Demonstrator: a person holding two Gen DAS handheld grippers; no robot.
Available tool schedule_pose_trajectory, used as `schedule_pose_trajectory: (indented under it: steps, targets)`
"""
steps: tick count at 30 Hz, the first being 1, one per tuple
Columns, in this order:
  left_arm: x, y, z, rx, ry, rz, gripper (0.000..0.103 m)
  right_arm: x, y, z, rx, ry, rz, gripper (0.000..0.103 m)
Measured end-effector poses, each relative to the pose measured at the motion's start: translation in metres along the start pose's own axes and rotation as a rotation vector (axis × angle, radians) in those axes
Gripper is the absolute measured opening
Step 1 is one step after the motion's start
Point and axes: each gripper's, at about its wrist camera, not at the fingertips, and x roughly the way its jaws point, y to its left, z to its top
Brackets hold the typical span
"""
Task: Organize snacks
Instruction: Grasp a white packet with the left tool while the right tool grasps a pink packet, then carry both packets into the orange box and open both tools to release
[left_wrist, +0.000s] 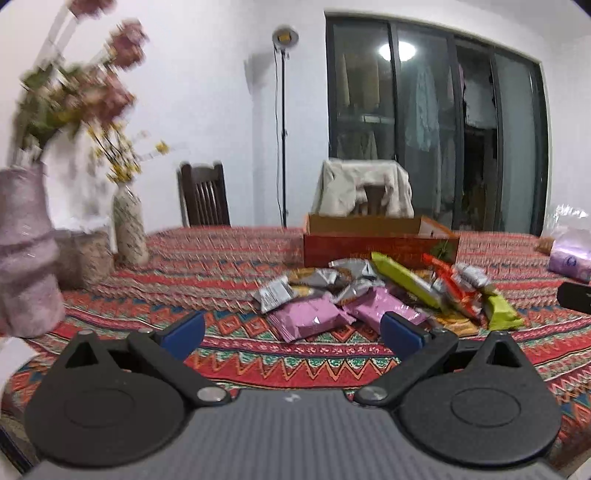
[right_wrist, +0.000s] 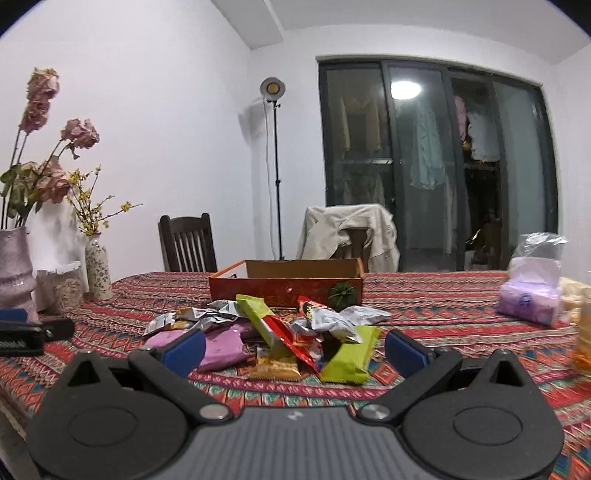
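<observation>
flowers (left_wrist: 92, 81) blurred, box (left_wrist: 380, 243) contents hidden, perhaps empty

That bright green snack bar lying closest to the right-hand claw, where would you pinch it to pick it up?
Probably across its narrow width near the front end. The green snack bar is long and flat, lying on the tablecloth with its near end free while its far end tucks under the pile. The open right gripper could come from above and in front, fingers straddling the long edges.
</observation>
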Motion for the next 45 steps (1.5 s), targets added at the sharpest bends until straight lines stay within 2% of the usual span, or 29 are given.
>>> schedule_pose_trajectory:
  steps: [3, 6, 11, 13, 16, 19, 21, 25, 26, 27, 28, 29, 32, 36, 41, 45]
  targets:
    - [0.037, -0.001, 0.003, 0.015, 0.063, -0.028, 0.103, 0.037, -0.005, 0.005, 0.038, 0.073, 0.086, 0.103]
    - [0.069, -0.001, 0.001, 0.048, 0.113, -0.048, 0.102, 0.074, -0.002, 0.004, 0.049, 0.162, 0.130, 0.103]
    - [0.113, 0.007, 0.006, 0.063, 0.146, -0.060, 0.102, 0.128, 0.025, 0.001, -0.044, 0.246, 0.182, 0.101]
    - [0.126, 0.015, 0.012, 0.061, 0.139, -0.065, 0.102, 0.152, 0.038, 0.002, -0.073, 0.269, 0.203, 0.096]
    - [0.153, 0.030, 0.023, 0.028, 0.158, -0.064, 0.102, 0.188, 0.053, 0.005, -0.116, 0.301, 0.217, 0.092]
    - [0.190, 0.045, 0.034, -0.051, 0.196, -0.033, 0.102, 0.219, 0.066, 0.006, -0.146, 0.332, 0.225, 0.088]
    - [0.212, 0.050, 0.039, -0.084, 0.227, -0.045, 0.094, 0.238, 0.075, 0.005, -0.169, 0.364, 0.230, 0.081]
    - [0.246, 0.057, 0.038, -0.167, 0.324, -0.079, 0.074, 0.262, 0.082, -0.001, -0.175, 0.415, 0.242, 0.080]
    - [0.253, 0.060, 0.036, -0.196, 0.353, -0.089, 0.066, 0.266, 0.083, -0.002, -0.179, 0.426, 0.237, 0.069]
    - [0.255, 0.062, 0.033, -0.228, 0.360, -0.098, 0.063, 0.268, 0.083, -0.004, -0.181, 0.437, 0.237, 0.061]
    - [0.252, 0.065, 0.032, -0.239, 0.332, -0.090, 0.047, 0.268, 0.082, -0.004, -0.175, 0.439, 0.241, 0.060]
    - [0.251, 0.067, 0.030, -0.249, 0.326, -0.092, 0.043, 0.268, 0.079, -0.005, -0.161, 0.437, 0.248, 0.060]
    - [0.238, 0.075, 0.028, -0.310, 0.326, -0.104, 0.041, 0.260, 0.068, -0.005, -0.115, 0.444, 0.256, 0.059]
    - [0.188, 0.071, 0.026, -0.266, 0.277, -0.074, 0.041, 0.229, 0.055, -0.008, -0.098, 0.440, 0.250, 0.060]
    - [0.109, 0.050, 0.018, -0.233, 0.237, -0.037, 0.041, 0.166, 0.037, -0.008, -0.074, 0.396, 0.236, 0.060]
    - [0.064, 0.022, 0.012, -0.221, 0.215, -0.056, 0.041, 0.116, 0.022, -0.007, -0.049, 0.357, 0.213, 0.060]
